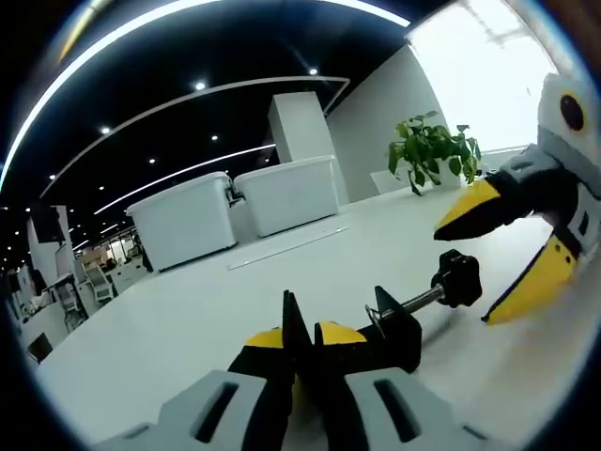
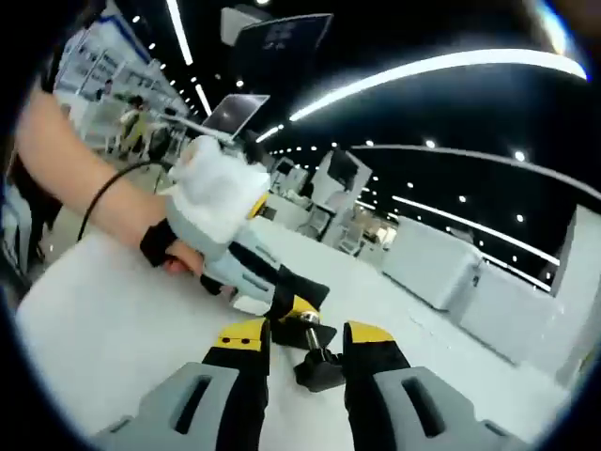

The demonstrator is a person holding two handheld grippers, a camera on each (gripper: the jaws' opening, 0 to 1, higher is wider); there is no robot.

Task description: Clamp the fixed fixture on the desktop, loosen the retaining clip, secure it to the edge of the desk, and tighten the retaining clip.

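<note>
clamp knob between right gripper jaws

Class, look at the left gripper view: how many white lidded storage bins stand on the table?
2: one white bin at centre-left, the other just to its right, side by side at the table's far end. Others may be hidden behind them.

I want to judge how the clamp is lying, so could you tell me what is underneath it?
The black clamp lies on the bare white desktop, its screw knob beside the right gripper. The left gripper covers its near end, so nothing under that part can be seen.
</note>
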